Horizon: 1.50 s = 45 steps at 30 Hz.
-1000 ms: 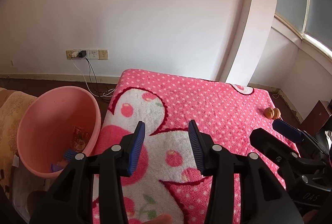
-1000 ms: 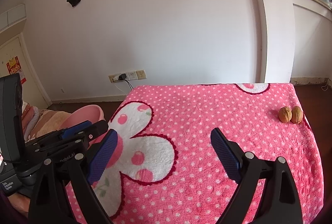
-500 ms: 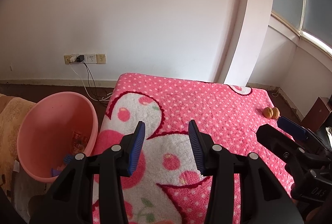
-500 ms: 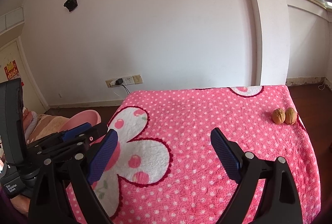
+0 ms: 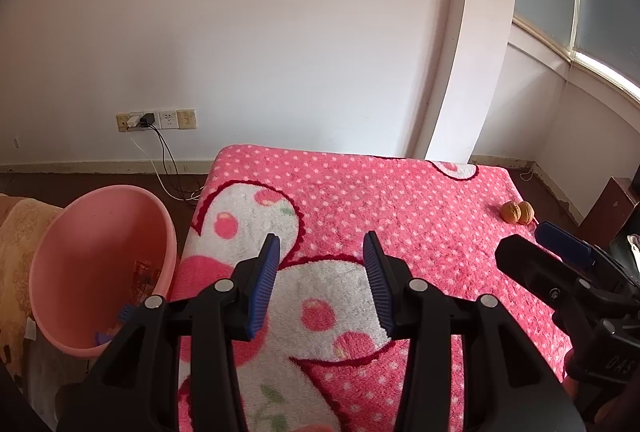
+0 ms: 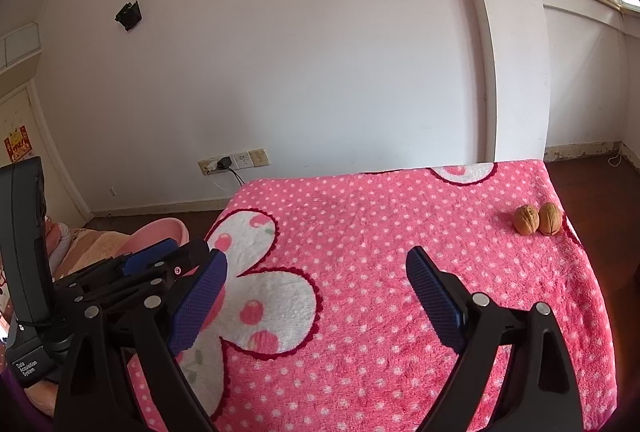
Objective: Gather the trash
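**Inspector A:** We record two walnuts (image 6: 538,219) lying side by side, touching, near the far right corner of the pink dotted blanket (image 6: 380,232). We judge these to be the trash left to collect. The pink basin (image 5: 100,264) stands off the blanket's left edge, with some scraps visible at its bottom.

**Inspector B:** Agreed. State of the tools: the right gripper (image 6: 316,296) has its jaws spread wide and nothing between them. The left gripper (image 5: 320,280) shows a narrower gap, also with nothing in it. Both hover over the white flower pattern, well apart from the walnuts.

**Inspector A:** On handling, we expect each walnut to be light, hard and stiff, with a ridged shell that gives the pads some purchase. Being round, it may roll or squirt out if pinched off-centre.

**Inspector B:** We would advise closing across the widest part of one nut, pads on opposite sides, coming from above. The blanket pile is soft, so the fingers can press in a little to get beneath the midline.

**Inspector A:** One concern: the nuts touch, and the outer one lies near the blanket's edge. A nudge could send it to the floor. We recommend taking the outer one first.
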Tool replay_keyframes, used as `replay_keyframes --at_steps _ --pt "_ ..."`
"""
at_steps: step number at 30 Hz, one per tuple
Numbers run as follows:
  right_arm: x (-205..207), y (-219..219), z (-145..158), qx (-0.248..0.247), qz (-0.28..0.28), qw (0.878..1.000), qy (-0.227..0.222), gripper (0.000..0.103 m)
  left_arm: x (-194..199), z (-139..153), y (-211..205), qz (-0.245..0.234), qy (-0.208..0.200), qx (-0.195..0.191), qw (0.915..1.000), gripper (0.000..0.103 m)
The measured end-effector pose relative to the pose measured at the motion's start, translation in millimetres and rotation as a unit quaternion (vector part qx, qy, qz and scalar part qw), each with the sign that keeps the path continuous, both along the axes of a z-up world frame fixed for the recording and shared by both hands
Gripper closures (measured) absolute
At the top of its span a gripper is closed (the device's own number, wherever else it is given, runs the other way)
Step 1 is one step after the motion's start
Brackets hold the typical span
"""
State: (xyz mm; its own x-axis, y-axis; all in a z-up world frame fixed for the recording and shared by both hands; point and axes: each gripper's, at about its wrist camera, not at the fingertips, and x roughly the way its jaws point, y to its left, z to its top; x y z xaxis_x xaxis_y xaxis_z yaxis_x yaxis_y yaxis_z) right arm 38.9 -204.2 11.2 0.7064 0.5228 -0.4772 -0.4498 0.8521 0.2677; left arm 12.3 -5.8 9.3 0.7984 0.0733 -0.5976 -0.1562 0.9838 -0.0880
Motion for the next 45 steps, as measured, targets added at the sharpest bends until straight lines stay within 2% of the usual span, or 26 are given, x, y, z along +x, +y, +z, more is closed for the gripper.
replay_keyframes --at_steps 45 --pt "-8.6 -9.3 1.8 0.005 -0.006 1.000 -0.003 0.014 -2.5 2.5 -15.8 -0.018 -0.008 0.021 0.9996 0.059"
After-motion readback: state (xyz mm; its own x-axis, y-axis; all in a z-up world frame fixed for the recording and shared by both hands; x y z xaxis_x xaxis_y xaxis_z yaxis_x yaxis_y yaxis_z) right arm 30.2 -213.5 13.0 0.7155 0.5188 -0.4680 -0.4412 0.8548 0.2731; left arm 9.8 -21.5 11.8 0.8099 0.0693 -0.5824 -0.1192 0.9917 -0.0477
